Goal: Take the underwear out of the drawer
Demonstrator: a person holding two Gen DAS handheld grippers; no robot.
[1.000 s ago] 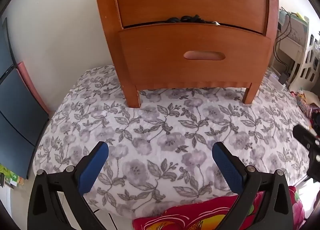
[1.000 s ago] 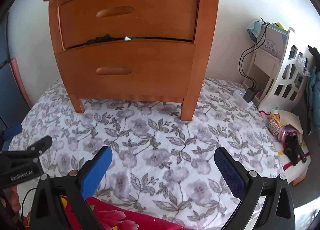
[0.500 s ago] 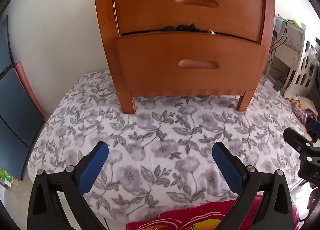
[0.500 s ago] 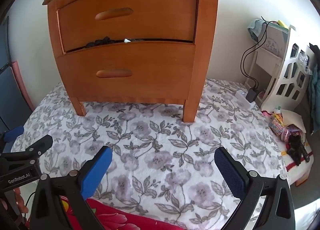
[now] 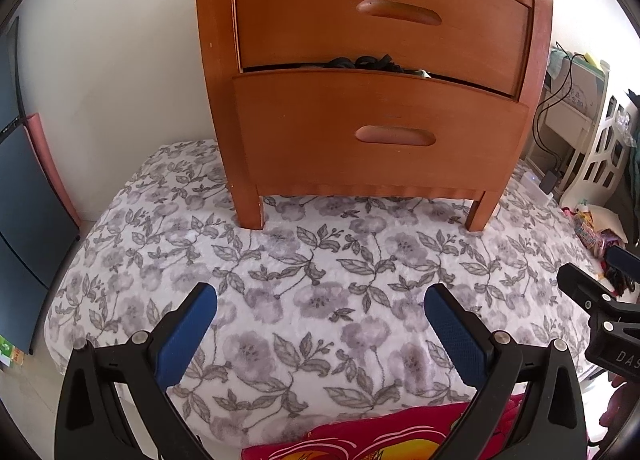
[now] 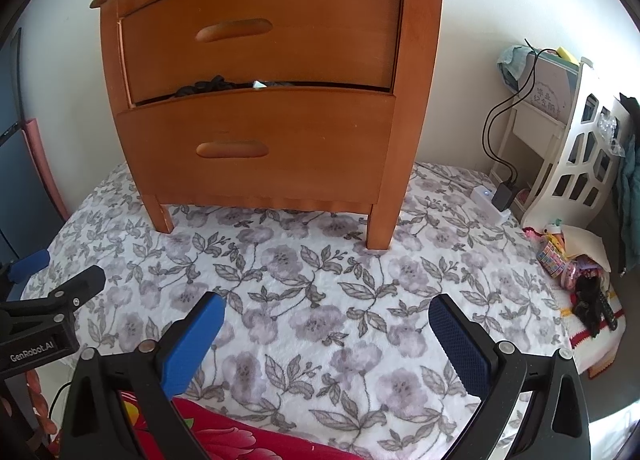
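Viewing my left gripper (image 5: pixel 320 302) and right gripper (image 6: pixel 326 312): both spread wide, holding nothing. Underwear (image 5: pixel 370 62), dark, lies in lower drawer (image 5: pixel 380 135) gap, long axis along drawer front. Legible: "GenRobot.AI".

2 drawers (image 5: pixel 380 131), 2 tools (image 5: pixel 320 300), 1 nightstand (image 6: pixel 416 99).

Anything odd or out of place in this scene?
Yes. The wooden nightstand stands on the floral bedspread, not on a floor. Its lower drawer sits slightly ajar, and dark fabric bunches out of the gap above it. Both the left hand-held gripper and the right hand-held gripper are open, holding nothing.
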